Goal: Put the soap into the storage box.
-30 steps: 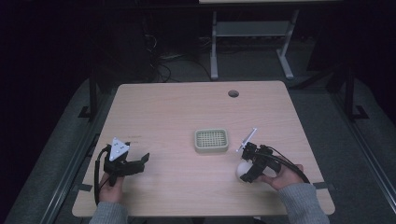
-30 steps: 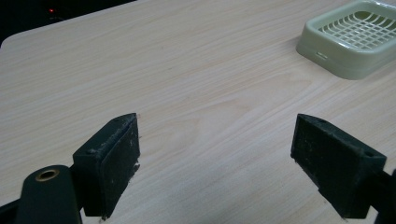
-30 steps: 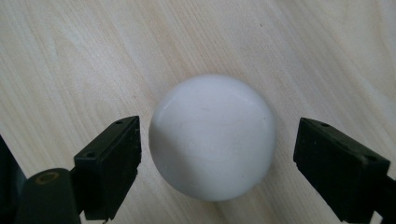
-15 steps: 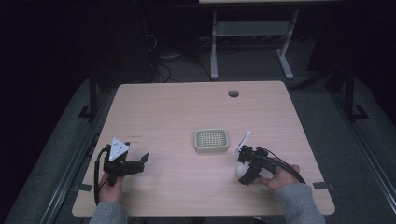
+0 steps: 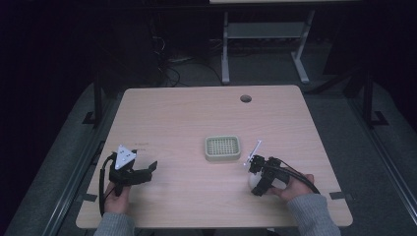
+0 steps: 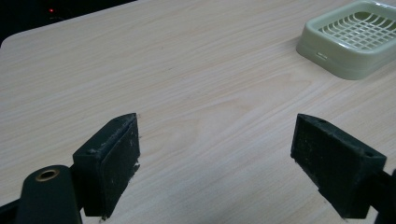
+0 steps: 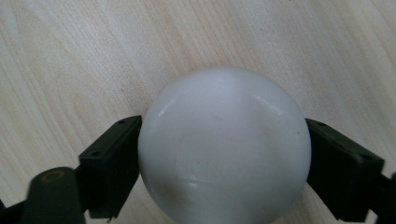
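Right gripper view: right tongs (image 7: 224, 163) pinch a white ball (image 7: 224, 144), one jaw against each side, above the wood table (image 7: 70, 56). High view: ball (image 5: 255, 181) at the near right, just nearer than a green basket (image 5: 223, 148) at mid-table. Left tongs (image 6: 229, 158) spread wide, holding nothing, at the near left.

High view overhead, far; gripper views close, low; both share table (image 5: 196, 118).
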Tool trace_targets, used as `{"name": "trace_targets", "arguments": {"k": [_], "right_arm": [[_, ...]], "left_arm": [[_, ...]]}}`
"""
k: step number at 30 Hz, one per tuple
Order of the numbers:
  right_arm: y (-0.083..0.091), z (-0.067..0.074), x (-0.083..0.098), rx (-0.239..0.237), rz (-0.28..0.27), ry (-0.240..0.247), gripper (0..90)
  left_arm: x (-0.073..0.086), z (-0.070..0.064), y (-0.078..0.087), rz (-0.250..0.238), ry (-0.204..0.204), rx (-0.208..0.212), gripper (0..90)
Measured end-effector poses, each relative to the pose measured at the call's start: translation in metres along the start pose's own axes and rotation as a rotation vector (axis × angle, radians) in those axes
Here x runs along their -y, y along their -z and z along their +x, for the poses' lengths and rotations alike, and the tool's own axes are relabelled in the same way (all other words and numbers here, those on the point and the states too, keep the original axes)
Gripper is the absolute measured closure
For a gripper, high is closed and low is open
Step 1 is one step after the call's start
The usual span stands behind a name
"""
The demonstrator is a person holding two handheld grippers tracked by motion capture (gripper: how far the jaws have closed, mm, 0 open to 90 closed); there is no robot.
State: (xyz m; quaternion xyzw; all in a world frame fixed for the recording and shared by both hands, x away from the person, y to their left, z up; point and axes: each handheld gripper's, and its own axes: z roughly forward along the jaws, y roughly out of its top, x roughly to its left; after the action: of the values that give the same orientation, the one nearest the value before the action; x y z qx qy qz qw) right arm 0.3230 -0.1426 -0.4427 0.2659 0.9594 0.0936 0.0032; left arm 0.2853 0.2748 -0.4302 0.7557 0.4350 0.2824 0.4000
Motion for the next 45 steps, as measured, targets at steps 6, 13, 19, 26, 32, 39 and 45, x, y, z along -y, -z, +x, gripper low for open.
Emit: {"name": "trace_targets", "arguments": {"k": [6,13,19,26,32,39,45], "right_arm": [[-0.001,0.0,0.0,0.004,0.009,0.007,21.1],[0.0,0.0,-0.001,0.006,0.012,0.021,21.8],[0.001,0.001,0.0,-0.008,0.009,0.036,22.0],[0.008,0.0,-0.001,-0.014,-0.009,0.034,22.0],[0.014,-0.003,-0.002,-0.015,-0.02,0.035,22.0],[0.021,-0.006,-0.001,-0.018,-0.028,0.028,22.0],[0.028,-0.011,-0.002,-0.02,-0.038,0.023,22.0]], "left_arm": [[0.0,0.0,0.0,0.0,-0.001,0.0,15.2],[0.0,0.0,0.0,0.002,-0.003,0.0,15.2],[0.0,-0.001,0.0,0.005,-0.004,0.001,15.3],[0.0,-0.001,0.0,0.001,-0.005,0.001,15.2],[0.0,0.0,0.0,0.003,-0.009,0.002,15.2],[-0.001,0.0,0.0,-0.001,-0.006,-0.001,15.2],[-0.001,-0.001,0.0,0.003,-0.008,-0.003,15.2]]}}
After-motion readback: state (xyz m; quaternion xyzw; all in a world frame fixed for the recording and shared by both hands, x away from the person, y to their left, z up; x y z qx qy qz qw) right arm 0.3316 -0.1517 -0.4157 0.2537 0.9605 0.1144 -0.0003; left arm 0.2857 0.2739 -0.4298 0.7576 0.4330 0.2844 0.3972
